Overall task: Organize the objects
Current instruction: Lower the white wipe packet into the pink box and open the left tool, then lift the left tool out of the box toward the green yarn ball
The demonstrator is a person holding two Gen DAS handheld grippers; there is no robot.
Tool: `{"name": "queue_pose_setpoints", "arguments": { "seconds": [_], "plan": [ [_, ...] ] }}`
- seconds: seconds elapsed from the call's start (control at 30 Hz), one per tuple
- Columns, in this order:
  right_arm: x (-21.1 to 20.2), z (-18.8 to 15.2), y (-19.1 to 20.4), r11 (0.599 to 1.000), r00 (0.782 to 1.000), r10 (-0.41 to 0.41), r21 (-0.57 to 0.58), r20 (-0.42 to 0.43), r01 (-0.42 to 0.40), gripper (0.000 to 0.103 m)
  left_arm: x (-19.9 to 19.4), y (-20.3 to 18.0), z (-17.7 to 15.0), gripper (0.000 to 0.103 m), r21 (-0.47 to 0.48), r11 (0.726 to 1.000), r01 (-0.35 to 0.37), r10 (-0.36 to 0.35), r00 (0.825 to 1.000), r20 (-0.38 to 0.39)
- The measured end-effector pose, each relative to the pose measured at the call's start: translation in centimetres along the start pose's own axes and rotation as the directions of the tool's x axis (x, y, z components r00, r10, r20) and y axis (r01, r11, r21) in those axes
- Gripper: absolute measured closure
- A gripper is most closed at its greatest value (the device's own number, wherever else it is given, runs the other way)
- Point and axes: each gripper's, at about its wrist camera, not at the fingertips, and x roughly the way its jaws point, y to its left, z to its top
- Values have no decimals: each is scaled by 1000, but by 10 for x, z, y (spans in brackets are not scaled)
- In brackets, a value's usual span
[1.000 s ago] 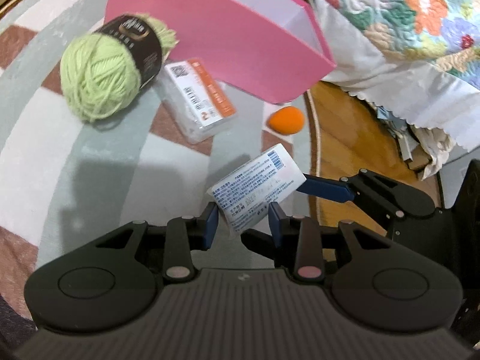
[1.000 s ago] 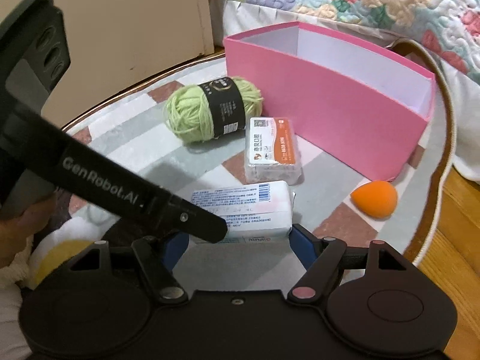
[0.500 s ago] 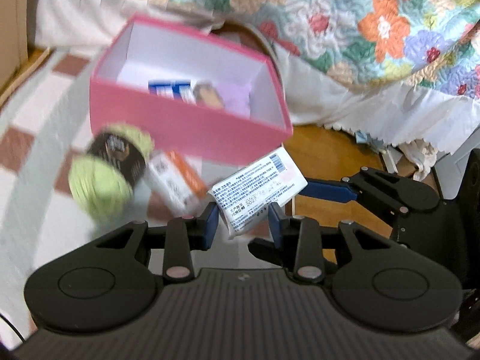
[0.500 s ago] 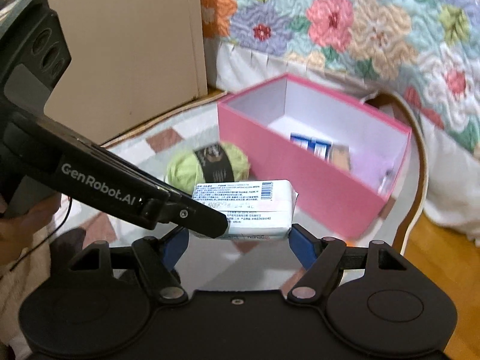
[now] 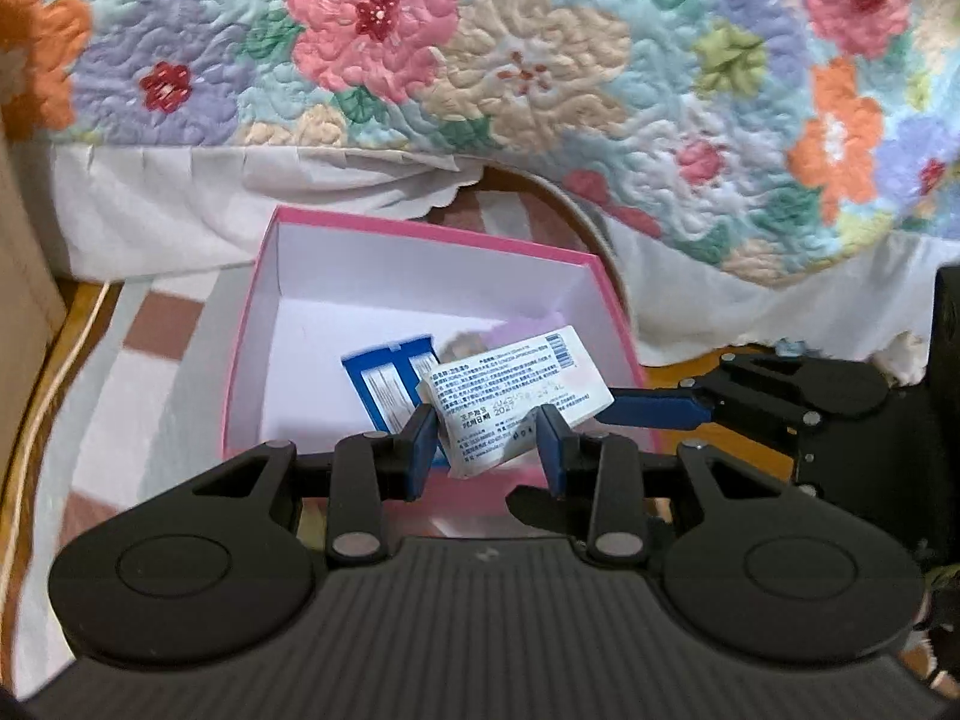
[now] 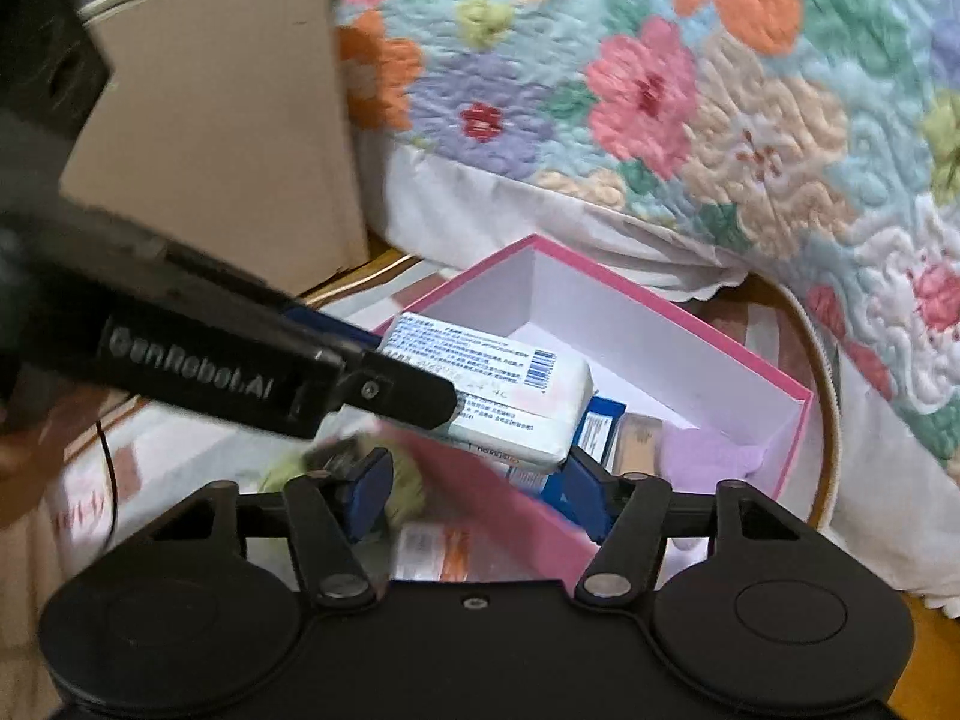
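The left gripper [image 5: 487, 443] is clamped on one end of a white packet [image 5: 519, 397], its blue pads pressing the two sides. The packet is held in the air above the open pink box [image 5: 420, 235]. Its long axis runs from the left gripper's pads up and to the right, toward the right gripper [image 6: 474, 477], and its broad printed face is turned up. That face carries blue small print, too fine to read, a barcode near the far end and a pale pink patch beside it.

The right gripper has just been closing; in its own view its jaws stand apart, the right pad at the packet's far end and the left pad clear of it, so it has no hold. Across that view lies the left gripper's black body, marked "GenRobot.AI".

The pink box has white inner walls and sits on a striped rug [image 5: 150, 372]. Inside it lie a blue and white carton [image 5: 384, 387], a small tan thing and something lilac [image 6: 708, 456]. Outside the box, near the right gripper, blurred, are a green ball of yarn [image 6: 408, 489] and an orange and white pack [image 6: 435, 555]. Behind the box hangs a flowered quilt [image 5: 540, 60], and a cardboard box [image 6: 228, 138] stands at the left.
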Motion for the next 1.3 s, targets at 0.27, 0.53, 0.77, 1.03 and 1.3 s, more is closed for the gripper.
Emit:
{"name": "queue_pose_setpoints", "arguments": {
  "seconds": [0.27,0.53,0.77,1.03,1.3],
  "plan": [
    [82,13,-56,978,997,34,208,-67,-19,37,81,22,27,69,-30,998,-55,51,994,-97],
    [129,-1,-65,964,990,54,264,-127,-19,37,126,41,13,70,-69,993,-100,87,983,-164],
    [139,-7,-69,960,988,-8,274,-156,51,39,124,42,4,50,-56,990,-132,126,987,-101],
    [96,1,-51,970,991,-37,234,-125,66,36,85,38,15,49,-26,994,-107,103,987,-123],
    [32,22,-26,976,993,-27,210,-112,51,27,17,34,27,49,-41,999,-28,22,991,-131]
  ]
}}
